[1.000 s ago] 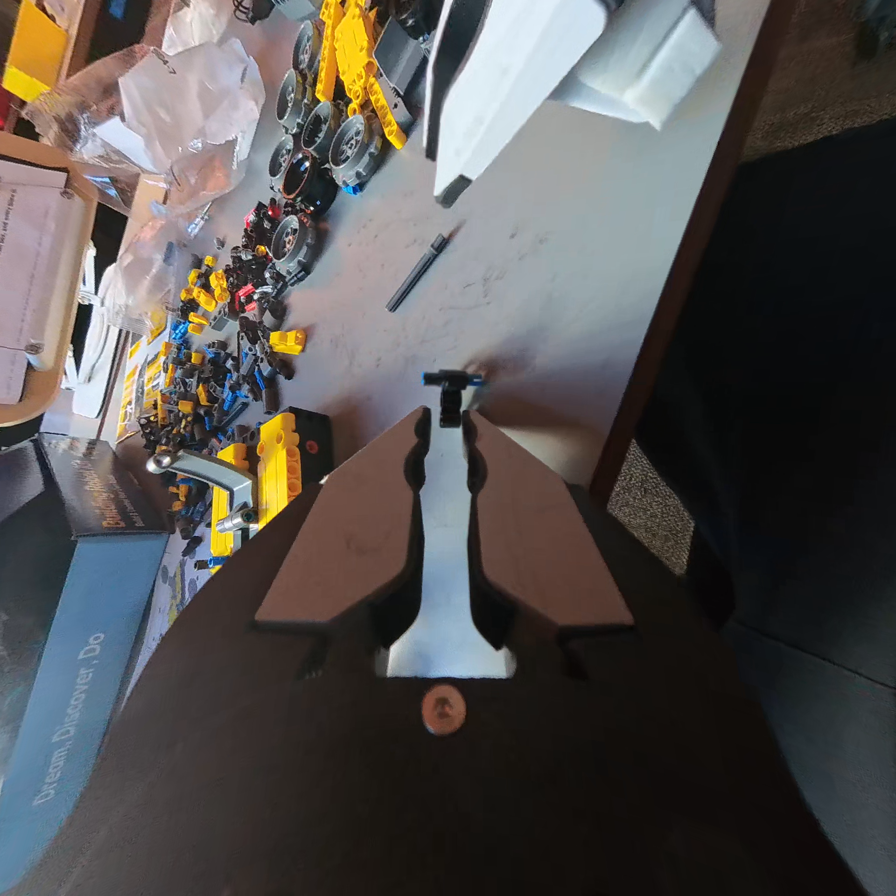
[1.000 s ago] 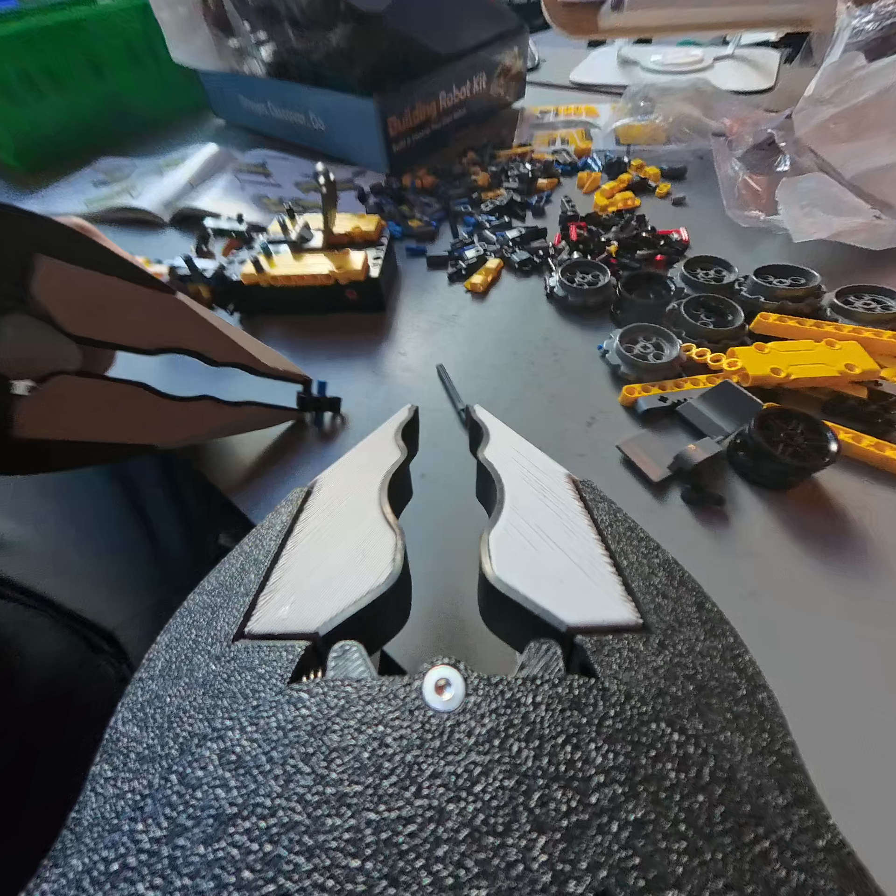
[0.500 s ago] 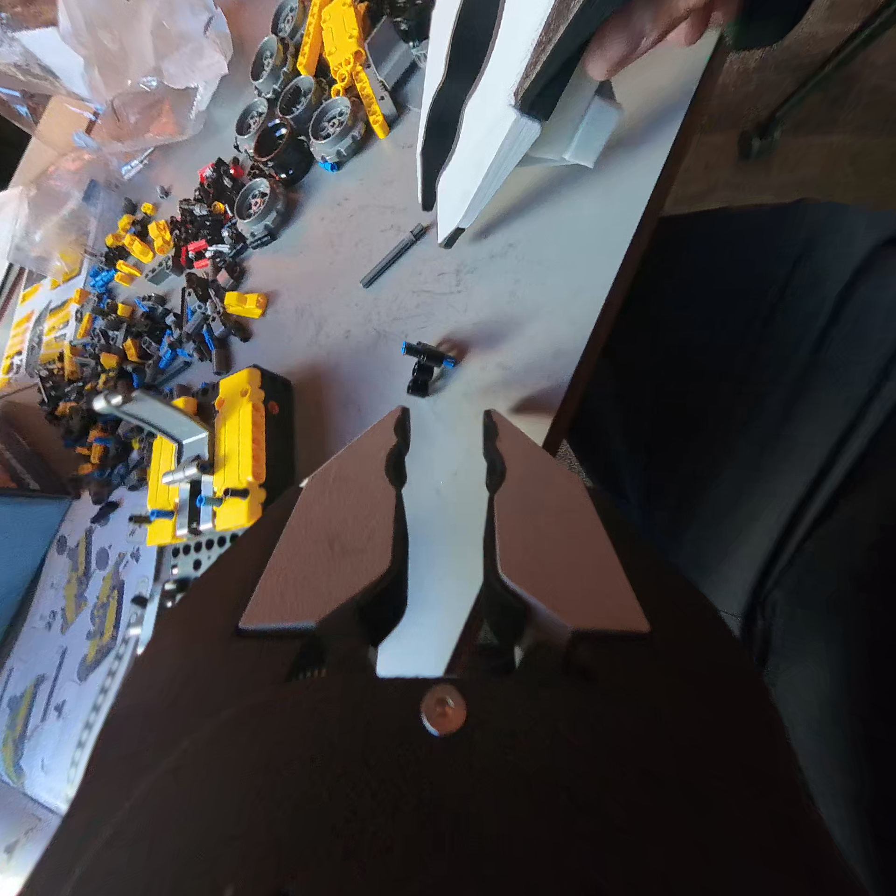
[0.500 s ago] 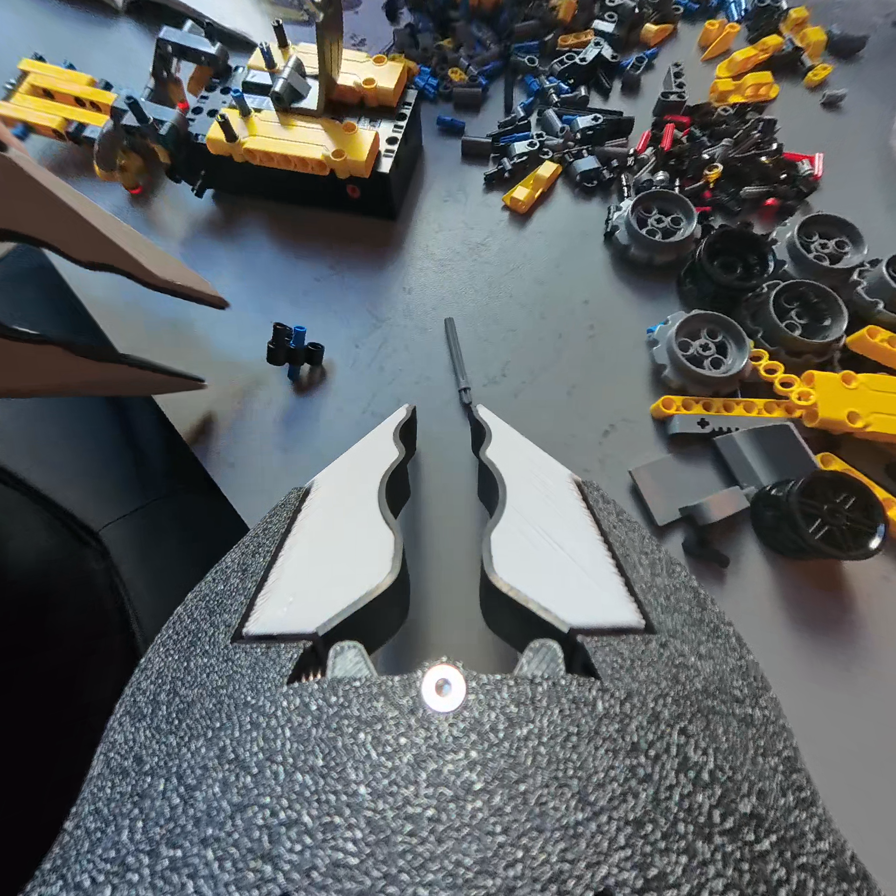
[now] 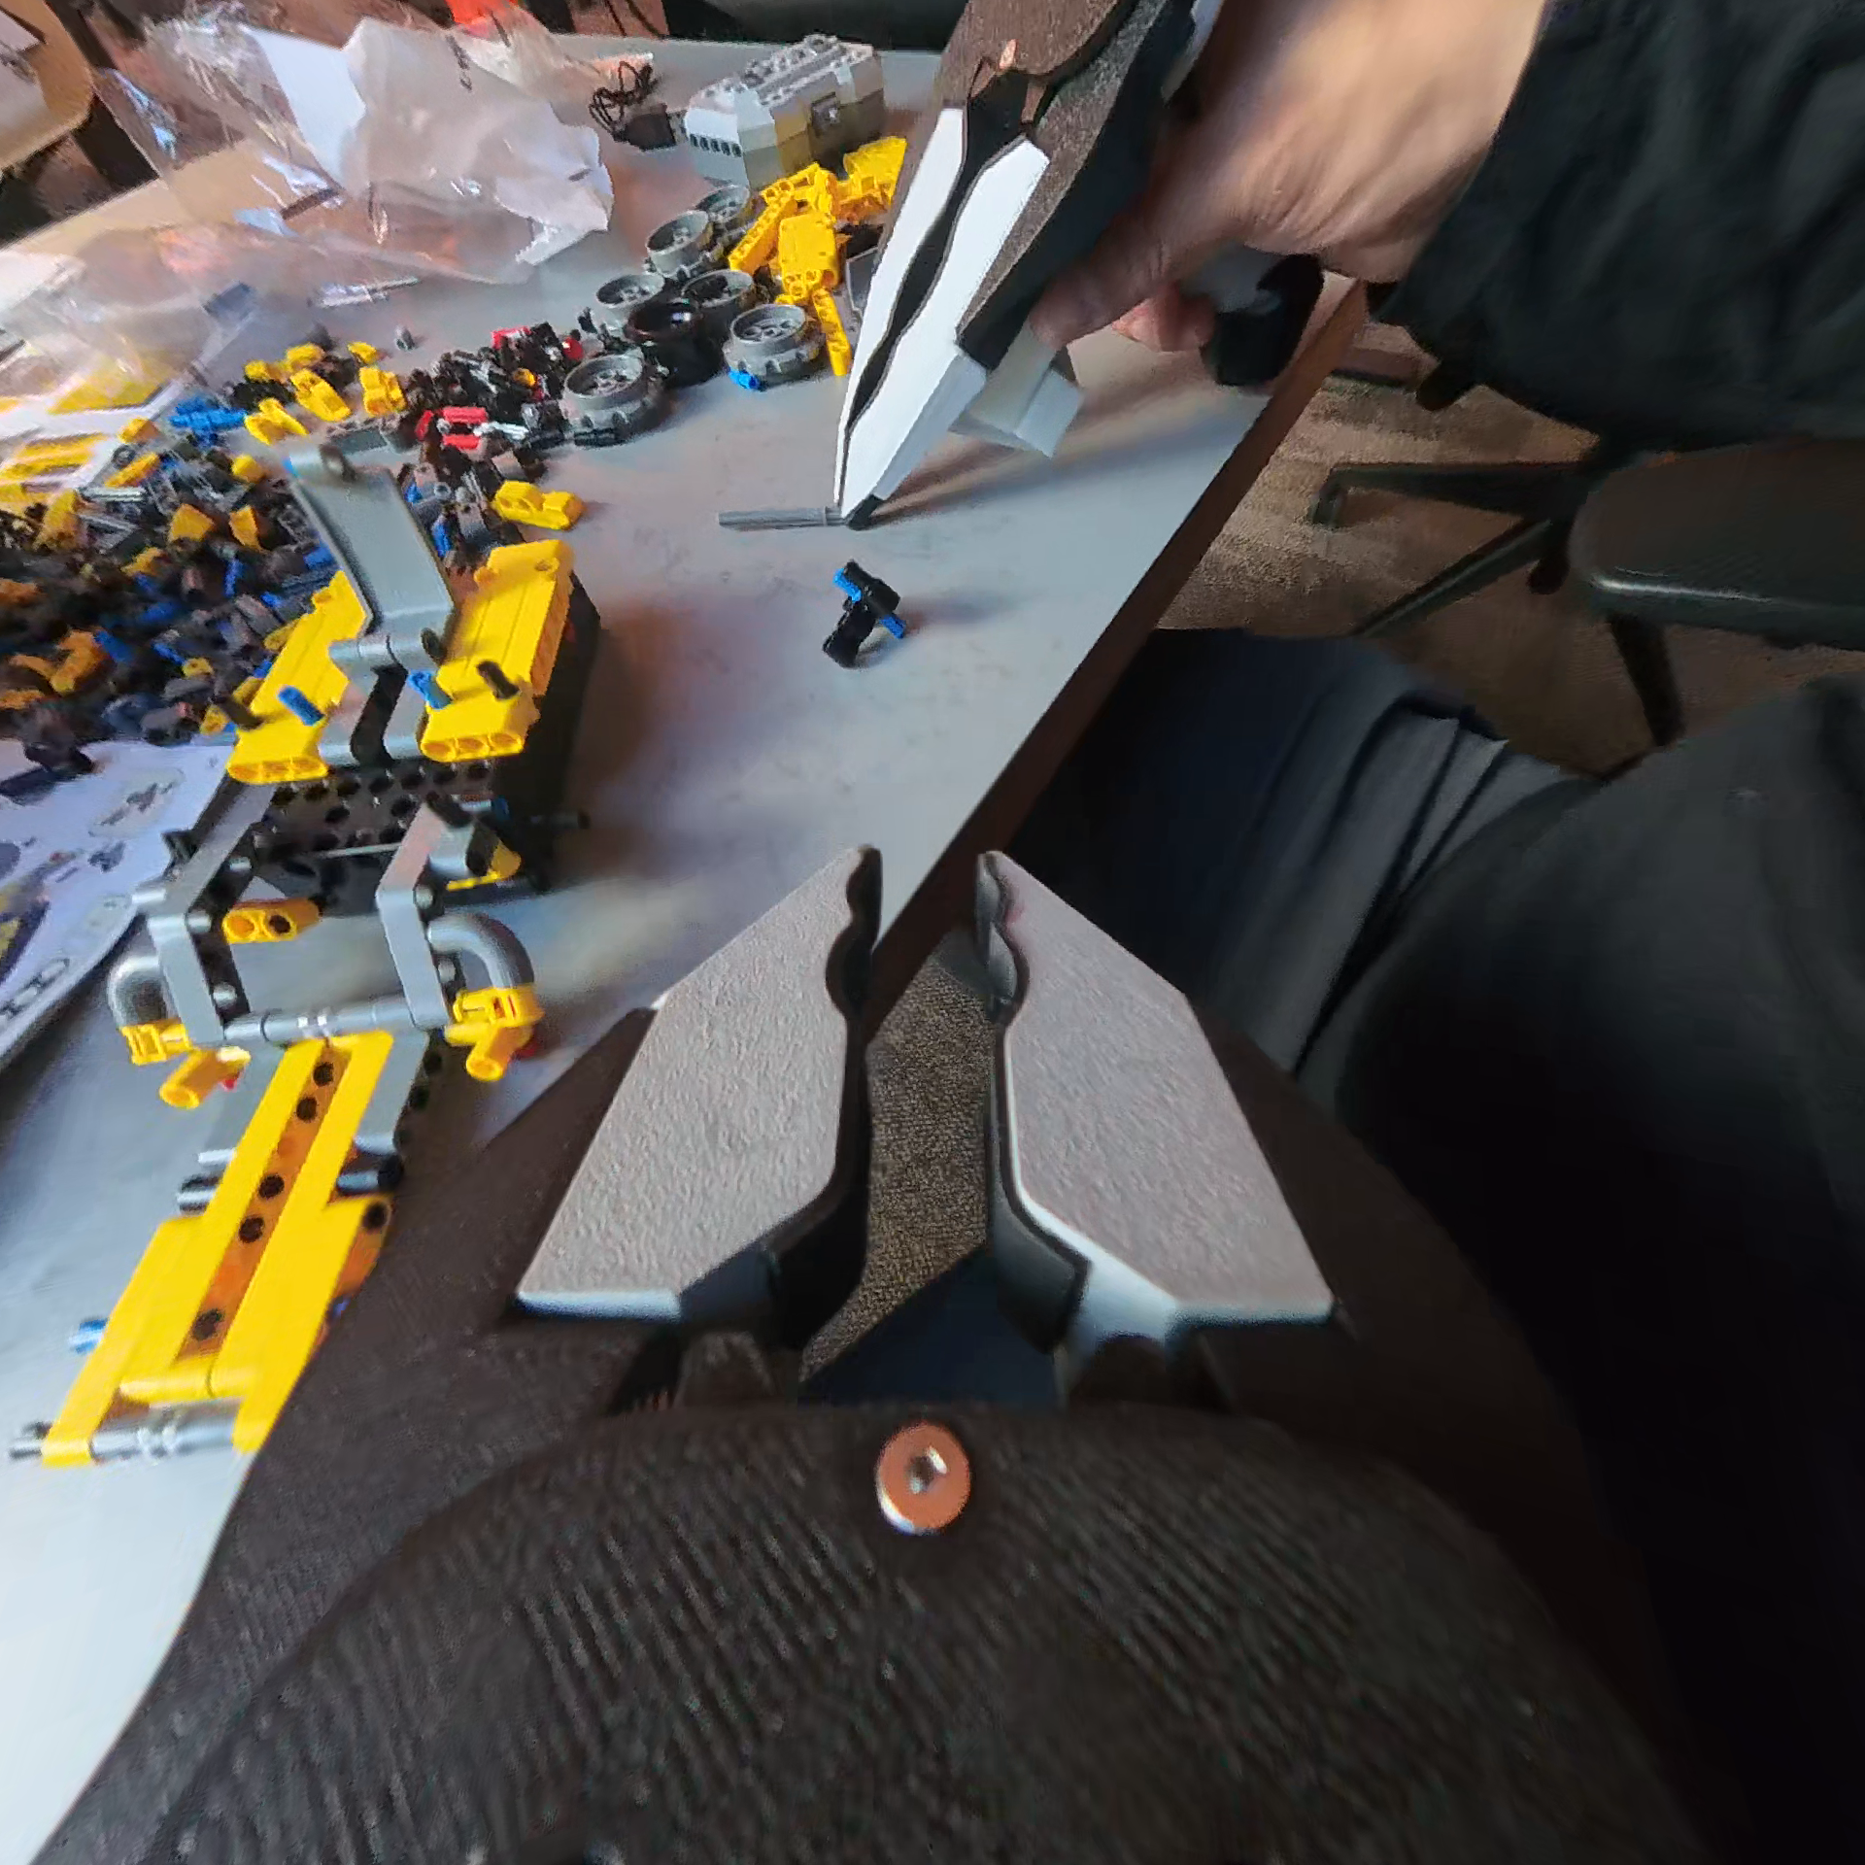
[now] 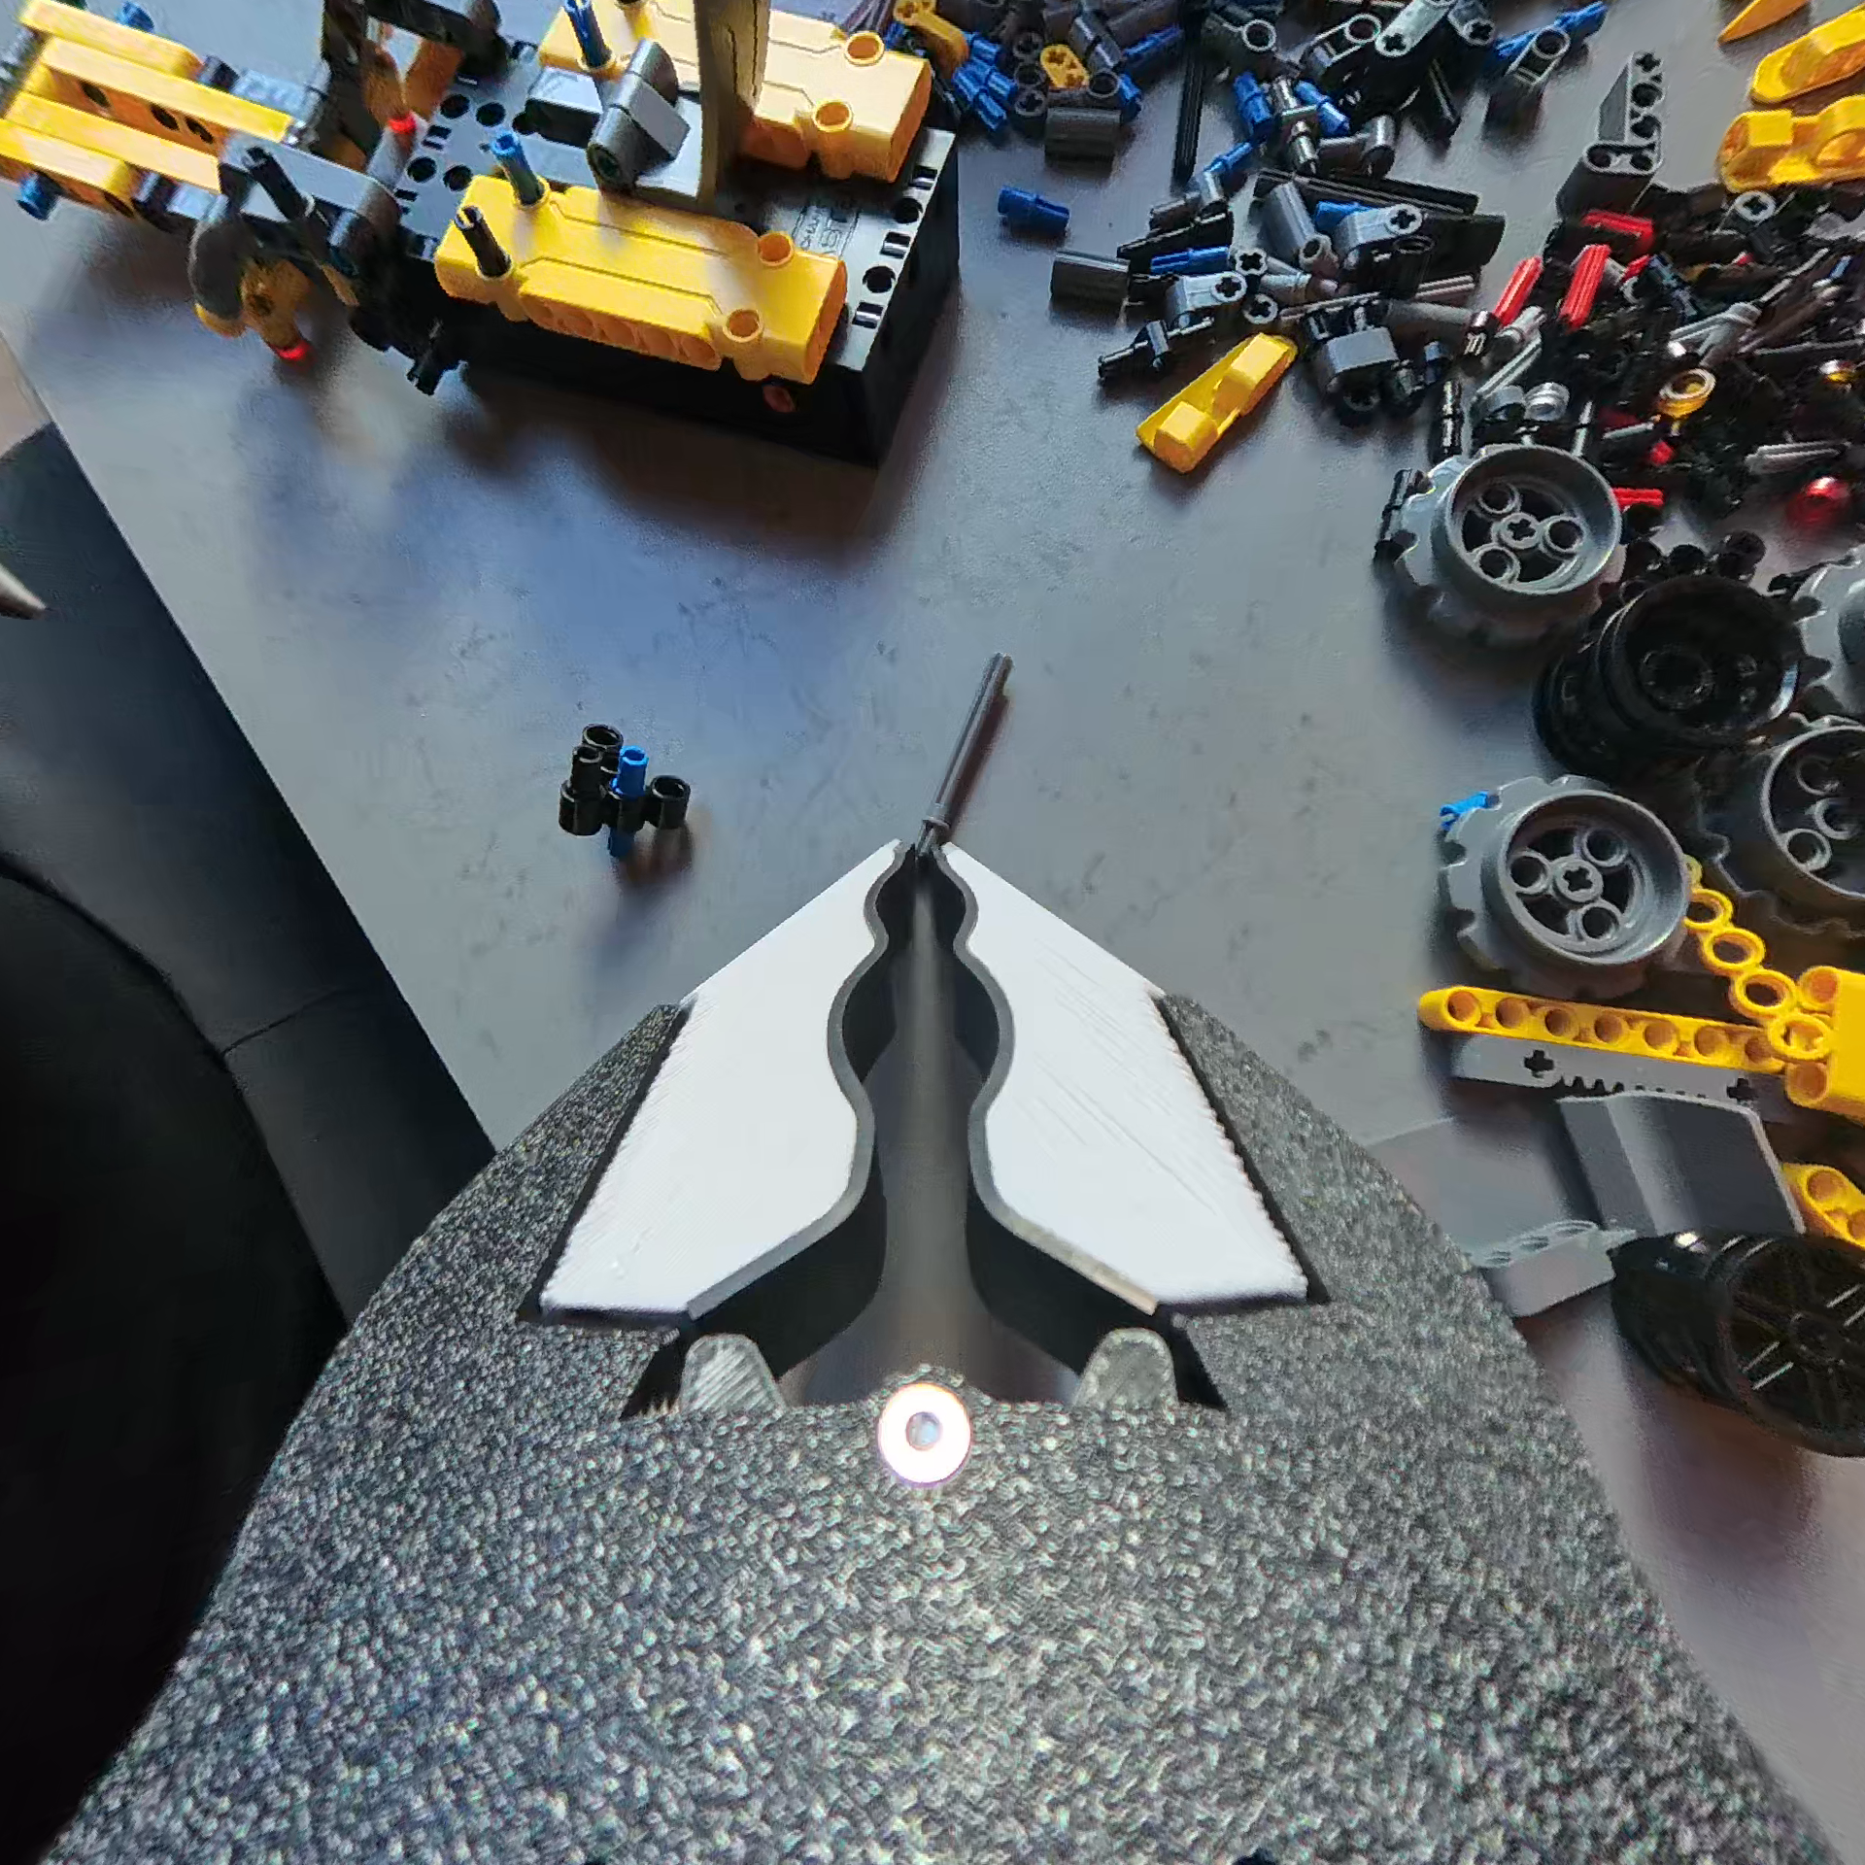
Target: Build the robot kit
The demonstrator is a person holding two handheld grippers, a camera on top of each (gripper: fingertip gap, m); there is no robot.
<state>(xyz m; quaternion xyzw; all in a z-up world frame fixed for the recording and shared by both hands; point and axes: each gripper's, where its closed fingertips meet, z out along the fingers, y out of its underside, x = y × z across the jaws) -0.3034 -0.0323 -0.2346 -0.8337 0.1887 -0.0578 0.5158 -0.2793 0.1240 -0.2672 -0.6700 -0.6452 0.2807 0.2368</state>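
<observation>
My right gripper (image 6: 923, 853) is shut on the near end of a thin dark axle (image 6: 969, 747) that lies on the grey table (image 6: 1161, 706). In the left wrist view a hand holds this gripper (image 5: 858, 510) tip-down on the axle (image 5: 777, 518). A small black-and-blue connector piece (image 6: 621, 792) lies loose on the table left of it, and also shows in the left wrist view (image 5: 863, 611). My left gripper (image 5: 928, 878) is open and empty, over the table's front edge (image 5: 1060, 727). A yellow-and-black brick assembly (image 5: 424, 706) stands left of it.
A pile of small loose parts (image 6: 1413, 232) lies behind the axle. Grey and black wheels (image 6: 1574, 888) and yellow beams (image 6: 1615, 1039) lie at the right. Clear plastic bags (image 5: 434, 172) and an instruction booklet (image 5: 61, 868) are farther left. A black chair (image 5: 1716, 565) stands beyond the edge. Some 15 centimeters of space lies between my two pairs of fingers. To reach the small black-and-blue connector piece (image 6: 621, 792) in a straight line is about 5 centimeters for my right fingers, about 11 centimeters for my left.
My left gripper opened, left the black-and-blue piece on the table and drew back to the table edge. My right gripper came down and shut on the axle's end.
</observation>
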